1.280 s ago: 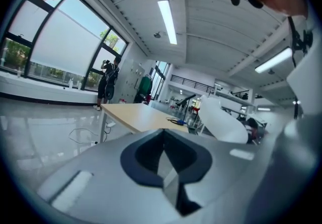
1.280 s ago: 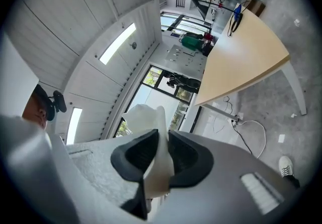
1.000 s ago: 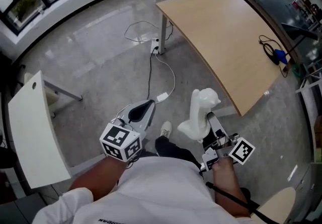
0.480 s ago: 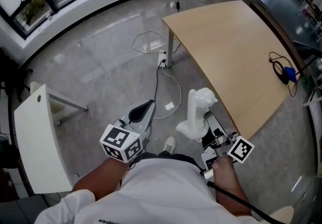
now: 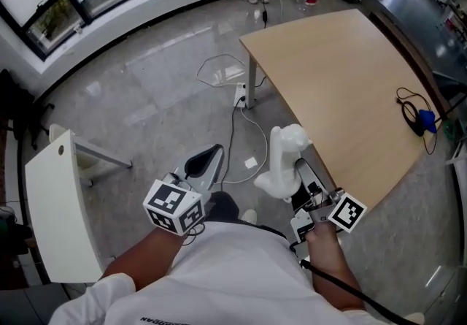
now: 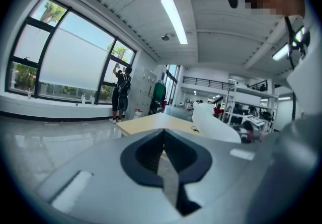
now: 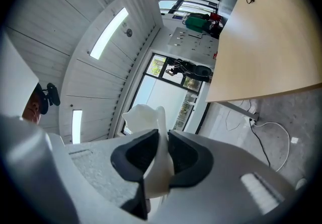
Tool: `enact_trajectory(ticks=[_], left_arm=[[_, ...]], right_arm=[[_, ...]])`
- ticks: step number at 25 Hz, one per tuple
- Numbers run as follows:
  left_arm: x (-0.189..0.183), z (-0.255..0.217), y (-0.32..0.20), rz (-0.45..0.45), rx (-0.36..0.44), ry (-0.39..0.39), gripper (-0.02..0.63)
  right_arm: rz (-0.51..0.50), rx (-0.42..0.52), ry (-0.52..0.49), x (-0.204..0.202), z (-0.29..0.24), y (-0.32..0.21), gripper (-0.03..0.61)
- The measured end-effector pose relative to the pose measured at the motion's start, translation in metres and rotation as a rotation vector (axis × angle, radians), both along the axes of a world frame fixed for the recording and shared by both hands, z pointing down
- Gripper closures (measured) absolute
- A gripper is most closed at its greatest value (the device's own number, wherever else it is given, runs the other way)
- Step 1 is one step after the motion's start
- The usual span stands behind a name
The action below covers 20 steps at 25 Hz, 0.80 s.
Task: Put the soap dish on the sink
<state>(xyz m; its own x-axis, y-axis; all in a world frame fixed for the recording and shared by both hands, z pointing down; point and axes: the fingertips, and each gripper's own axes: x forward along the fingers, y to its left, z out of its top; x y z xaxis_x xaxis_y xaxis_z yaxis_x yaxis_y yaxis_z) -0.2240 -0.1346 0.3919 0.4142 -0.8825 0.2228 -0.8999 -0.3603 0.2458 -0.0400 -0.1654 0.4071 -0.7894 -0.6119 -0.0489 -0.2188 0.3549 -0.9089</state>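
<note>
White moulded soap dish (image 5: 286, 159): stiff, light, probably slick, chippable; best held by its thin rim, where right gripper (image 5: 300, 172) jaws clamp it; left gripper (image 5: 211, 155) jaws closed, empty.

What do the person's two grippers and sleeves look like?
Left gripper and right gripper: grey wedge-shaped jaws with black pads, each carrying a white cube with black square markers. White short-sleeved shirt. A black cable runs along the right forearm.
</note>
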Motion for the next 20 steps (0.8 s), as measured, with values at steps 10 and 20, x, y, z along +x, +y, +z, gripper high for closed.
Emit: enact_trajectory(ticks=[10, 20], left_arm=[[0.008, 0.003, -0.042, 0.055, 0.008, -0.012, 0.607], [-0.001, 0.018, -0.133, 0.195, 0.002, 0.025, 0.607]], right_arm=[[0.039, 0.002, -0.009, 0.004, 0.007, -0.032, 0.512], [0.164, -0.025, 0.030, -0.009, 0.017, -0.091, 0.512]])
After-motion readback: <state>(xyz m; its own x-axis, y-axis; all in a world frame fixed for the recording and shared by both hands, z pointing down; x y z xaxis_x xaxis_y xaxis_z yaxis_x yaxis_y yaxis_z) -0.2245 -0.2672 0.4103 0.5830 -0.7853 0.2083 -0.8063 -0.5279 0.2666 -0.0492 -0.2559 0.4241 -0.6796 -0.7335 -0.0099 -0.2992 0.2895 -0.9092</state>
